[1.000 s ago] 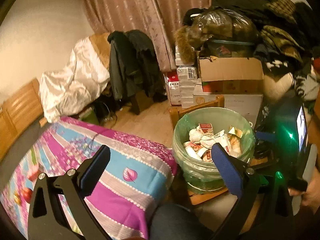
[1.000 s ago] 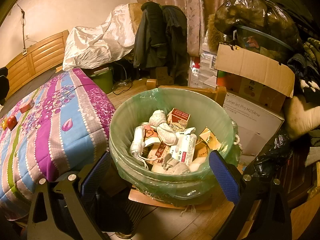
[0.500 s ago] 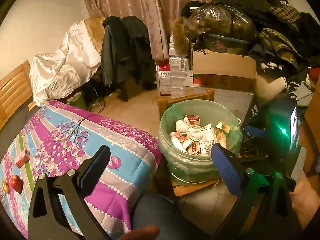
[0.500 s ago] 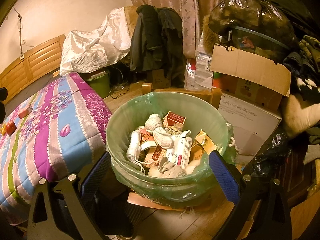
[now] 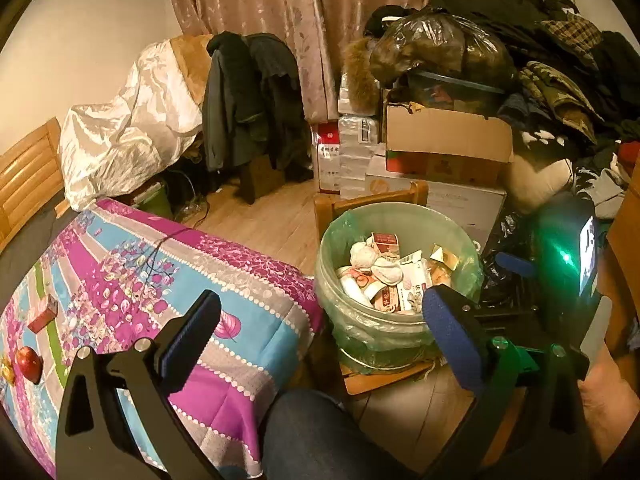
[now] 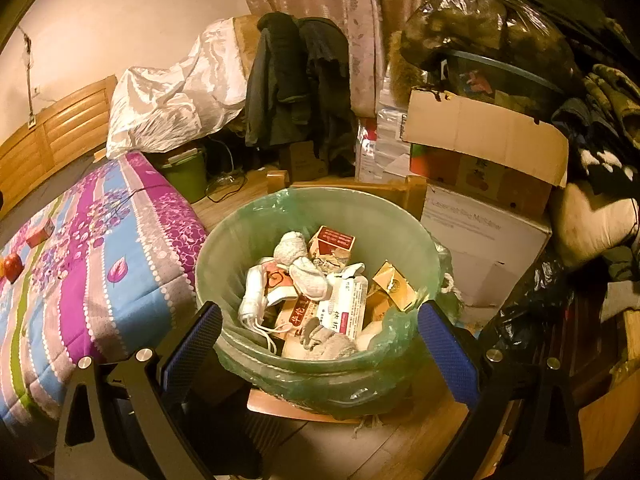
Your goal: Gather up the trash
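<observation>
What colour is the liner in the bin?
Pale translucent green liner, clearest in the right wrist view.

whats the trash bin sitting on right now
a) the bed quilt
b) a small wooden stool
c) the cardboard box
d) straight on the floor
b: the green-lined trash bin rests on a small wooden stool whose seat edge shows under it and whose posts rise behind it, beside the quilt, not on it.

one trash bin point(image 6: 316, 216), one apple point(image 5: 28, 362), two cardboard boxes point(image 6: 484, 136)
</observation>
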Action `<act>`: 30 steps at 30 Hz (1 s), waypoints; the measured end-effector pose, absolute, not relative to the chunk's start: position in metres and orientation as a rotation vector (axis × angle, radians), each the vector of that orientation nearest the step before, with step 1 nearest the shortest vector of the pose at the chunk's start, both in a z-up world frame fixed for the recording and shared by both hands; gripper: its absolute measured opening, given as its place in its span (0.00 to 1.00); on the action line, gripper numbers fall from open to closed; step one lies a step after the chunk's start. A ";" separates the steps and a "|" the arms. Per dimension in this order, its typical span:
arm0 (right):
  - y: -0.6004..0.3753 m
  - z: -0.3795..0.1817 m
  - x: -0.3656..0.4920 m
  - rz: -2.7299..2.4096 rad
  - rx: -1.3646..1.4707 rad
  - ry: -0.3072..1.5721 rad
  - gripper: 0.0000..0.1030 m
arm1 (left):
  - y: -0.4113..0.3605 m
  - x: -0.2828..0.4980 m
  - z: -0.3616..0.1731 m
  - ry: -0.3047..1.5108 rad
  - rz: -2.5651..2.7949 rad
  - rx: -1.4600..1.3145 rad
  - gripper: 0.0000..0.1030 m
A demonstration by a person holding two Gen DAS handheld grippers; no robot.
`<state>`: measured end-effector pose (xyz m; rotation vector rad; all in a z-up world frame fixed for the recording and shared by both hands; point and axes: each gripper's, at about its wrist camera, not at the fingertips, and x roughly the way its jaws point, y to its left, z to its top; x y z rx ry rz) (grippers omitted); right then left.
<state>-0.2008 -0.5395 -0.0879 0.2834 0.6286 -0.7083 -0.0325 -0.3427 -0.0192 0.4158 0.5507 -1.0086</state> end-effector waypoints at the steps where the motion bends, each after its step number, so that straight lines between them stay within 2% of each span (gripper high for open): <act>1: -0.541 -0.088 -0.202 -0.708 0.298 0.624 0.95 | -0.342 -0.033 -0.019 0.538 -1.005 0.418 0.95; 10: -0.568 -0.101 -0.215 -0.726 0.526 0.636 0.95 | -0.338 -0.037 -0.010 0.464 -1.013 0.410 0.95; 15: -0.558 -0.095 -0.210 -0.727 0.460 0.631 0.95 | -0.337 -0.037 -0.006 0.500 -1.055 0.362 0.95; 25: -0.557 -0.085 -0.214 -0.744 0.438 0.600 0.95 | -0.336 -0.039 -0.001 0.459 -1.033 0.365 0.95; 30: -0.555 -0.084 -0.214 -0.748 0.430 0.596 0.95 | -0.332 -0.048 0.001 0.376 -1.031 0.383 0.95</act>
